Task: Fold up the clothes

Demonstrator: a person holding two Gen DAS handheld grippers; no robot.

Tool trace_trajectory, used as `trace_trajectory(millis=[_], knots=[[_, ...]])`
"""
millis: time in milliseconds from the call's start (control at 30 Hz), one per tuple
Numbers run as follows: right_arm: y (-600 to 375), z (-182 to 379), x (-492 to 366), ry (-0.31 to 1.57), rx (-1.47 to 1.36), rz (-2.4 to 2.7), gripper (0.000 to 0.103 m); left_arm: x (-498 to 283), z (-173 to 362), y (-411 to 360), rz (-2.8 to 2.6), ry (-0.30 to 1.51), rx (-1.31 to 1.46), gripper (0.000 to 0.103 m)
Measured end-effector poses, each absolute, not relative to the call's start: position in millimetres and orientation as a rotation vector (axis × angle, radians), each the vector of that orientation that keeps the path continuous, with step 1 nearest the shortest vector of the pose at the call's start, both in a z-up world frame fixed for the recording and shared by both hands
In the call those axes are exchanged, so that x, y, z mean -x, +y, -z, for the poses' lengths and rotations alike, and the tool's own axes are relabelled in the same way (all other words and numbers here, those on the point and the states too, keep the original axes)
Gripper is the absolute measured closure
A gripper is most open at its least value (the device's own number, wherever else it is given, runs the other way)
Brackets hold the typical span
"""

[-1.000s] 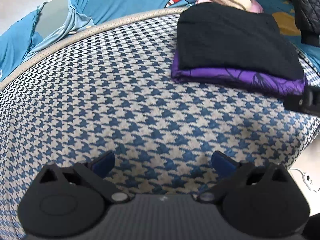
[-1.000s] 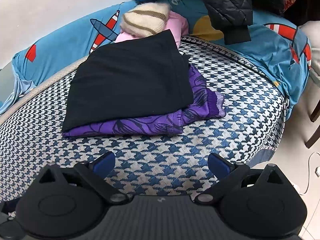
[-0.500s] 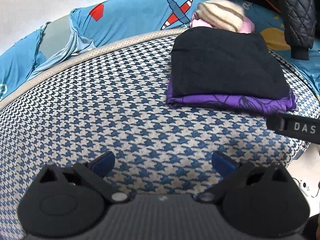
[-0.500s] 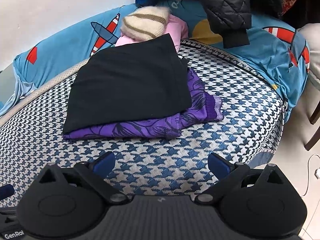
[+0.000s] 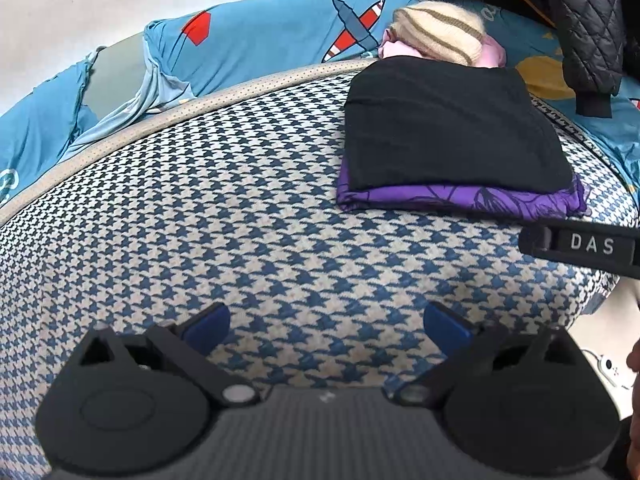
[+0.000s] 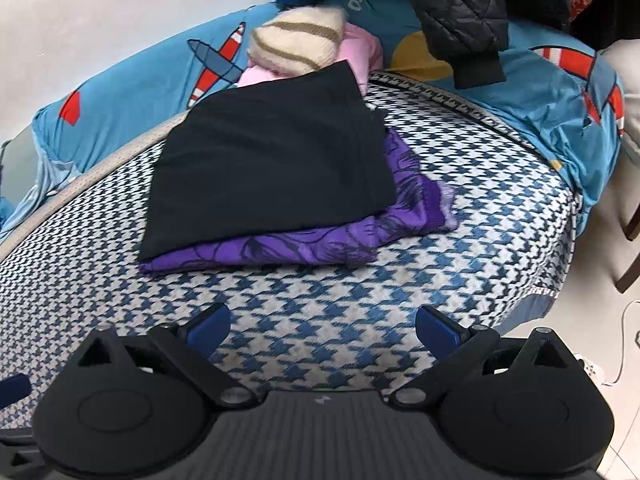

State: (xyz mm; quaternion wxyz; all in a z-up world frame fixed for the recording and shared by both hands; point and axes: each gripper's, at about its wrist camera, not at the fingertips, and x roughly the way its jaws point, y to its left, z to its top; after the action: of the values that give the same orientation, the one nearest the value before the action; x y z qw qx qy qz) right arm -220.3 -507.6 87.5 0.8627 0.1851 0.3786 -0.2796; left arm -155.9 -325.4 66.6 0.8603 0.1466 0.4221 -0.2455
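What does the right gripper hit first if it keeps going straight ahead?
Probably the houndstooth cover just ahead of the open right gripper, then the purple garment under the folded black one. Its height above the cover is unclear.

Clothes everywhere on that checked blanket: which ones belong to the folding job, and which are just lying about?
Part of the job:
black garment, folded, on top
purple garment, folded, beneath it
left gripper and right gripper, fingers apart, holding nothing

Just lying about:
striped knit hat
pink garment
quilted black jacket
aeroplane sheet

Black garment (image 6: pixel 264 164) on purple, perhaps floral, cloth (image 6: pixel 320 240); houndstooth blanket (image 5: pixel 240 220).
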Motion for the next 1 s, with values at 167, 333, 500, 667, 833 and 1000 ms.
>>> trace_trajectory(millis=[167, 333, 500, 667, 833, 1000], knots=[[-492.1, -89.0, 217.1, 0.790, -0.380, 0.543, 0.004, 157.3, -71.8, -313.0, 0.496, 0.865, -0.324, 0.000], [-472.4, -90.0, 210.6, 0.798, -0.350, 0.491, 0.004, 153.9, -77.2, -289.9, 0.465, 0.860, -0.290, 0.000], [-453.5, -88.8, 204.4, 0.811, -0.354, 0.430, 0.004, 147.3, -80.3, -263.5, 0.435, 0.876, -0.221, 0.000], [-430.6, -85.7, 197.5, 0.828, -0.330, 0.386, 0.004, 143.1, -80.4, -242.9, 0.402, 0.881, -0.199, 0.000], [-414.8, -84.1, 190.9, 0.843, -0.306, 0.358, 0.004, 139.6, -78.8, -224.4, 0.382, 0.889, -0.158, 0.000], [-404.3, -85.0, 185.9, 0.838, -0.289, 0.350, 0.004, 133.5, -77.9, -210.9, 0.358, 0.919, -0.123, 0.000]])
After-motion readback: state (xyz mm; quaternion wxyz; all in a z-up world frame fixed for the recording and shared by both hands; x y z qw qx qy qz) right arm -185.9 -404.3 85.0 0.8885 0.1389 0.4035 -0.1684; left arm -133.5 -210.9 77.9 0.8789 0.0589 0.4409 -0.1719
